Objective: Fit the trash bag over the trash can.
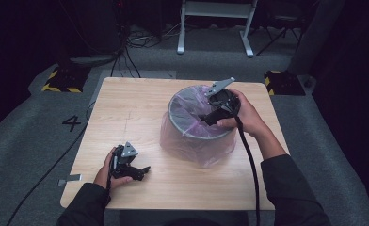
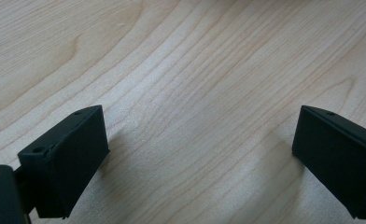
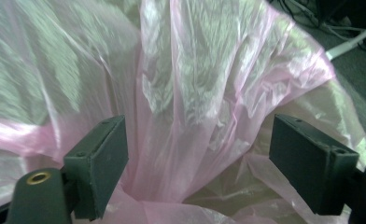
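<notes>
A round bin (image 1: pixel 195 123) lined with a thin pink plastic bag (image 1: pixel 185 106) stands on the wooden table (image 1: pixel 126 113), right of centre. My right gripper (image 1: pixel 206 117) hangs over the bin's mouth from the right side, pointing down into it. In the right gripper view its jaws stand wide apart, open, with crumpled pink bag (image 3: pixel 195 93) film between and beyond them. My left gripper (image 1: pixel 142 172) rests low over the table near the front left. It is open, and bare wood (image 2: pixel 195 93) lies between its jaws.
The table's front edge is just behind my left hand. Grey carpet surrounds the table, with cables (image 1: pixel 126 52) and a white frame (image 1: pixel 215 23) at the back. Yellow-black striped blocks (image 1: pixel 60 80) sit on the floor at both far corners.
</notes>
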`<state>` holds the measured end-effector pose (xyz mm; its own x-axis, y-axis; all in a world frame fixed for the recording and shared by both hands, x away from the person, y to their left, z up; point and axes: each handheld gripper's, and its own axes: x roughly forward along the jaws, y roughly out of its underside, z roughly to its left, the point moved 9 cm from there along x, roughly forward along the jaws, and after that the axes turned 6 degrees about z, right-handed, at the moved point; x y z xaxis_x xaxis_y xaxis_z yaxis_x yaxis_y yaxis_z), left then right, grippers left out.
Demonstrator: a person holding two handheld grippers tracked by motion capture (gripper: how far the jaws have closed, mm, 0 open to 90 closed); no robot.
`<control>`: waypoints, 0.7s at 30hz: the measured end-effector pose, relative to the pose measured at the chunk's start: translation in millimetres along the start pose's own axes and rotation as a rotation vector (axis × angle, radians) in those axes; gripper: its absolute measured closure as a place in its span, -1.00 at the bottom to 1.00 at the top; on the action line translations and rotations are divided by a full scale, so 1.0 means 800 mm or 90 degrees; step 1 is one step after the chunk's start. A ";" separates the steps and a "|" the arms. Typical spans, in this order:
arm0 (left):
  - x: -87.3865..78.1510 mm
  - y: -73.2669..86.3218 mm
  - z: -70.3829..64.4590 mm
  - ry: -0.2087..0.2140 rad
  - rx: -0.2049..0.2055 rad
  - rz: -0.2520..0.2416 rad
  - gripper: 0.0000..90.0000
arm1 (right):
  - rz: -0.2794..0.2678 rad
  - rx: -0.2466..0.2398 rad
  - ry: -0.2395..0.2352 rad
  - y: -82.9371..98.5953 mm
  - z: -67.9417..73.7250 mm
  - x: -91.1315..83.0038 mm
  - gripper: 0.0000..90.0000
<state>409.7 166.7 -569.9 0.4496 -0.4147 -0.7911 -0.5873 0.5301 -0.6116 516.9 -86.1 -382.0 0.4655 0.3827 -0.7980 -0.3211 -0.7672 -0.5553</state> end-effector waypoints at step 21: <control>0.000 0.000 0.000 0.000 0.000 0.000 -0.92 | -0.153 0.044 0.000 -0.008 -0.002 -0.043 -0.55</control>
<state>409.7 166.7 -569.9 0.4501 -0.4145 -0.7910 -0.5874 0.5298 -0.6118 504.4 -95.4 -350.8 0.5349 0.5501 -0.6413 -0.2572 -0.6170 -0.7438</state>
